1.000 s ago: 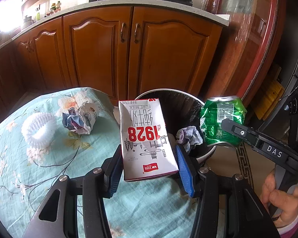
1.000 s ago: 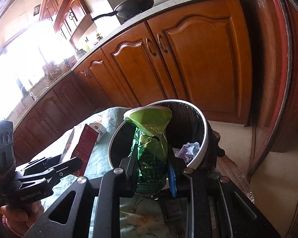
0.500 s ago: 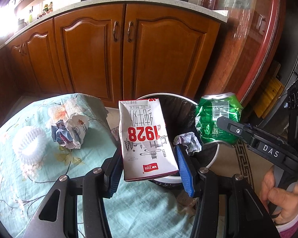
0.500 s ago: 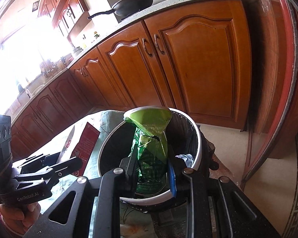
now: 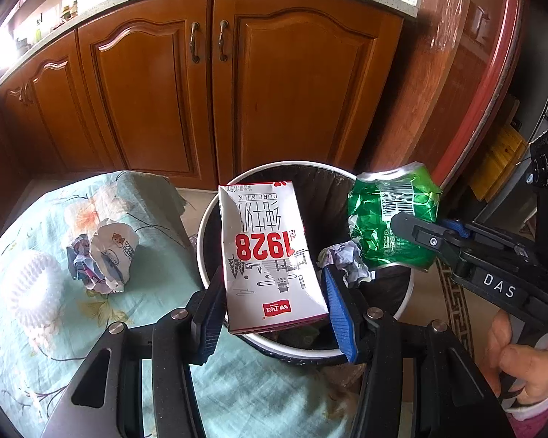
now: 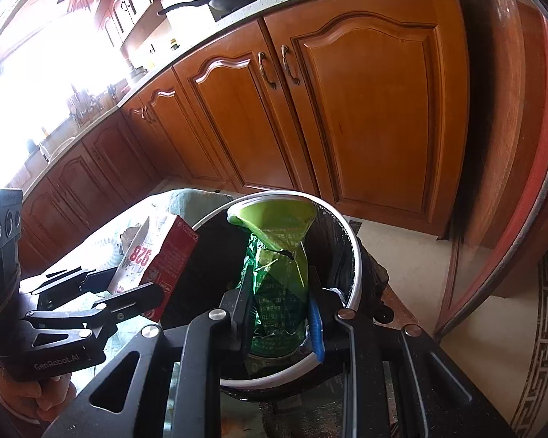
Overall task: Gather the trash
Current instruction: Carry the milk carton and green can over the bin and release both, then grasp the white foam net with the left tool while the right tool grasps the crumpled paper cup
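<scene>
Carton [image 5: 270, 255] clamped in left gripper [image 5: 272, 303], crushed green can [image 6: 279, 288] clamped in right gripper [image 6: 279, 314], both over bin [image 5: 208, 241]. Risk: carton sits near the rim and could tip out onto tablecloth [image 5: 36, 346] on release.

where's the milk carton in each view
Left wrist: milk carton at centre, clamped in the left hand-held gripper, over the bin.
Right wrist: carton at left of centre, side-on, red side showing, beside the bin.
Shared landmark: the bin's white rim.
</scene>
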The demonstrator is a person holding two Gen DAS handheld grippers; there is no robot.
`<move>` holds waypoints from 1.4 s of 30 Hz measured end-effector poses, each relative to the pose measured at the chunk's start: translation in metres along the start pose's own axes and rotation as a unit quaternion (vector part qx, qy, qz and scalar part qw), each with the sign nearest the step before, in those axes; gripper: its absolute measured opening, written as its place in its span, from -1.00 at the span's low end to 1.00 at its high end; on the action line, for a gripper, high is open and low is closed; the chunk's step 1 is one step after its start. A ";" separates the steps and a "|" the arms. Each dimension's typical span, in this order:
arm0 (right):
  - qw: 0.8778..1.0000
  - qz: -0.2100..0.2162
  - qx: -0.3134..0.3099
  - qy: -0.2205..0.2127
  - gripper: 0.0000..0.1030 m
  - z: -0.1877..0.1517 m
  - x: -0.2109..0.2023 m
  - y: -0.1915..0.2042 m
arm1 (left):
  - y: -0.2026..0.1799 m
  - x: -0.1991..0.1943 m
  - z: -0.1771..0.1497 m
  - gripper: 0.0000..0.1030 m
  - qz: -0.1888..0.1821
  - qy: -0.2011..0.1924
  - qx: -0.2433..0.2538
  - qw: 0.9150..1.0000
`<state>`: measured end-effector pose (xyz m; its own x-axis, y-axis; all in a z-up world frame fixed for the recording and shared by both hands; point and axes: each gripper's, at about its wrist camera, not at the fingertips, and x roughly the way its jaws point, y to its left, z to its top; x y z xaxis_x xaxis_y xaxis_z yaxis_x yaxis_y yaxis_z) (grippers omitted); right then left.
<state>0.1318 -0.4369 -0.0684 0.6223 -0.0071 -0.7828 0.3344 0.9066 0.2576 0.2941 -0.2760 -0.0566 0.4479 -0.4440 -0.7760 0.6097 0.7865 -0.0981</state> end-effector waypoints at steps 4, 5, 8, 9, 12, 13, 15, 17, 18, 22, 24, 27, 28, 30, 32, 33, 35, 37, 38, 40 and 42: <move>1.000 -0.005 0.000 0.010 -0.52 0.004 0.007 -0.003 | -0.005 0.009 0.004 -0.04 -0.003 0.011 0.003 1.000; 1.000 -0.007 -0.001 0.013 -0.52 0.004 0.009 -0.004 | -0.005 0.012 0.005 -0.04 -0.004 0.013 0.002 1.000; 1.000 -0.009 -0.002 0.020 -0.52 0.005 0.014 -0.007 | -0.006 0.017 0.008 -0.03 -0.006 0.019 0.000 1.000; 1.000 -0.009 -0.001 0.022 -0.52 0.006 0.016 -0.008 | -0.005 0.018 0.009 -0.03 -0.008 0.022 0.000 1.000; 1.000 -0.005 0.004 0.029 -0.49 0.008 0.020 -0.011 | -0.009 0.024 0.008 -0.01 -0.006 0.038 0.000 0.999; 0.999 -0.001 0.006 0.032 -0.44 0.008 0.021 -0.013 | -0.009 0.025 0.008 -0.01 -0.007 0.043 0.000 0.999; 0.999 0.004 0.014 0.034 -0.37 0.009 0.023 -0.016 | -0.008 0.024 0.008 0.06 -0.012 0.042 -0.005 0.999; 0.999 0.007 0.020 0.035 -0.35 0.009 0.023 -0.020 | -0.007 0.019 0.007 0.12 -0.015 0.036 -0.011 0.999; 0.999 0.006 0.023 0.034 -0.35 0.009 0.023 -0.021 | -0.005 0.016 0.005 0.12 -0.015 0.032 -0.014 0.999; 0.999 0.015 0.036 0.028 -0.30 0.004 0.017 -0.023 | 0.004 0.002 -0.004 0.13 -0.018 0.015 -0.030 0.999; 0.999 0.020 0.039 0.024 -0.22 0.000 0.013 -0.022 | 0.011 -0.007 -0.012 0.16 -0.021 0.007 -0.044 0.999; 0.998 0.033 0.044 0.014 0.07 -0.007 0.006 -0.017 | 0.026 -0.020 -0.029 0.24 -0.029 -0.005 -0.073 0.997; 0.998 0.038 0.045 0.010 0.22 -0.009 0.004 -0.015 | 0.032 -0.024 -0.036 0.24 -0.029 -0.006 -0.084 0.996; 0.998 0.044 0.045 0.000 0.38 -0.014 -0.002 -0.010 | 0.042 -0.031 -0.048 0.24 -0.028 -0.008 -0.103 0.994; 0.998 0.051 0.047 -0.007 0.51 -0.018 -0.008 -0.004 | 0.053 -0.039 -0.061 0.24 -0.020 -0.011 -0.124 0.992; 0.997 0.055 0.049 -0.010 0.59 -0.021 -0.011 -0.001 | 0.057 -0.043 -0.066 0.26 -0.019 -0.013 -0.131 0.991; 0.996 0.064 0.053 -0.014 0.68 -0.025 -0.014 0.006 | 0.067 -0.053 -0.077 0.30 -0.012 -0.018 -0.148 0.989; 0.996 0.073 0.056 -0.017 0.78 -0.031 -0.018 0.014 | 0.074 -0.064 -0.087 0.33 -0.003 -0.026 -0.163 0.986; 0.995 0.078 0.058 -0.018 0.79 -0.033 -0.019 0.018 | 0.078 -0.070 -0.092 0.38 0.005 -0.030 -0.171 0.985; 0.995 0.084 0.053 -0.022 0.82 -0.038 -0.021 0.027 | 0.085 -0.082 -0.103 0.43 0.015 -0.040 -0.184 0.982; 0.995 0.085 0.041 -0.026 0.83 -0.042 -0.022 0.040 | 0.095 -0.094 -0.113 0.48 0.024 -0.050 -0.198 0.979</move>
<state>0.1018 -0.3829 -0.0650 0.7102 0.1198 -0.6937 0.2756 0.8594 0.4307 0.2357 -0.1112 -0.0629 0.5440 -0.4266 -0.7226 0.2942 0.9034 -0.3119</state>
